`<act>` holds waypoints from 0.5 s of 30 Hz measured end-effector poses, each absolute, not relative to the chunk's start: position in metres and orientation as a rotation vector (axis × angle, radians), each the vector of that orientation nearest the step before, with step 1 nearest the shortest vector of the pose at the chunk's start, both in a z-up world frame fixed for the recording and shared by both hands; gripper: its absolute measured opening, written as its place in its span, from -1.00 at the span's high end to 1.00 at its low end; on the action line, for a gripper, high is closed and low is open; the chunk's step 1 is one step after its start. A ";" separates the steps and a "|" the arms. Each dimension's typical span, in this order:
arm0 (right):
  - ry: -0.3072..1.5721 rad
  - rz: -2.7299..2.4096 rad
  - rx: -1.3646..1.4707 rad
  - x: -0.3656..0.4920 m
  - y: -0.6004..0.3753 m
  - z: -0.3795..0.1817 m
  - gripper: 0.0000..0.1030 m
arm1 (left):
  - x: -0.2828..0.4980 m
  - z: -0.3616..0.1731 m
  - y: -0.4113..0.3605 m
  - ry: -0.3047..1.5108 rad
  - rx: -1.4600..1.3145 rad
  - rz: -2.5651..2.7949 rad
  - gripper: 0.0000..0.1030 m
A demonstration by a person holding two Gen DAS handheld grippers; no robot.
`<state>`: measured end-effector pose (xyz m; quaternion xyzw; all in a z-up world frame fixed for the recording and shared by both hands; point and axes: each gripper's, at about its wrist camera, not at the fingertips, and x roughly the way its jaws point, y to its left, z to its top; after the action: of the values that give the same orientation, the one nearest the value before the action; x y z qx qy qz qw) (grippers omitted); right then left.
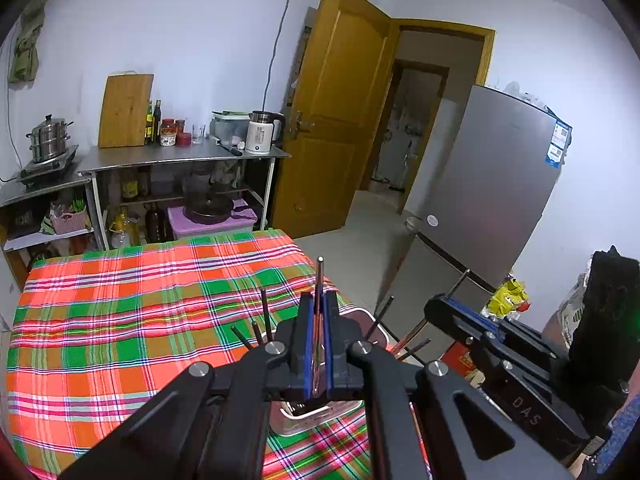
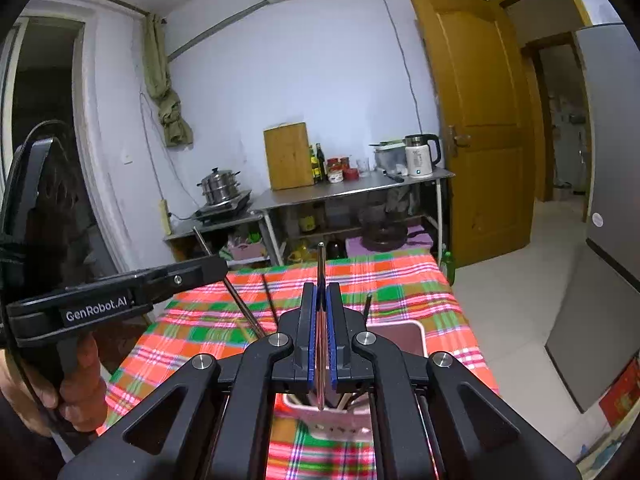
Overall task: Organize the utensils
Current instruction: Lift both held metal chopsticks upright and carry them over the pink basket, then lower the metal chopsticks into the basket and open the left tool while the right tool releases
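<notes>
"GenRobot.AI" on left gripper (image 2: pixel 218 266); "DAS", perhaps partial, on right gripper (image 1: pixel 436 304).

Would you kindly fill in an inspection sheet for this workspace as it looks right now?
Surface: table under a plaid cloth, mostly bare.
Job's things: pink holder on the cloth, dark chopsticks standing in it.
Clutter: nothing seen on the cloth.
Grippers: left gripper shut on one chopstick; right gripper shut on another chopstick; both above the holder.
Cables: black cord loops by the left hand; wall cable runs down toward the kettle.
Surroundings: steel shelf, steamer pot, open door, fridge.
</notes>
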<state>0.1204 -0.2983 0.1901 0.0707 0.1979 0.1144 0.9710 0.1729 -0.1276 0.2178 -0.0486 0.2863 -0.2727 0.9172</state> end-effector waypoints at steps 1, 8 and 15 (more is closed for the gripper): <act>0.397 0.228 0.141 0.122 -0.299 0.190 0.92 | 0.175 0.214 -0.128 0.595 -0.100 -0.560 0.90; 0.427 0.219 0.146 0.134 -0.298 0.174 0.92 | 0.181 0.190 -0.134 0.647 -0.092 -0.554 0.90; 0.470 0.233 0.120 0.139 -0.293 0.156 0.92 | 0.185 0.170 -0.137 0.694 -0.079 -0.549 0.90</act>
<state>0.1389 -0.2927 0.1562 0.0595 0.2319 0.1151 0.9641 0.1855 -0.1373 0.1699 -0.0384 0.3358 -0.2654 0.9029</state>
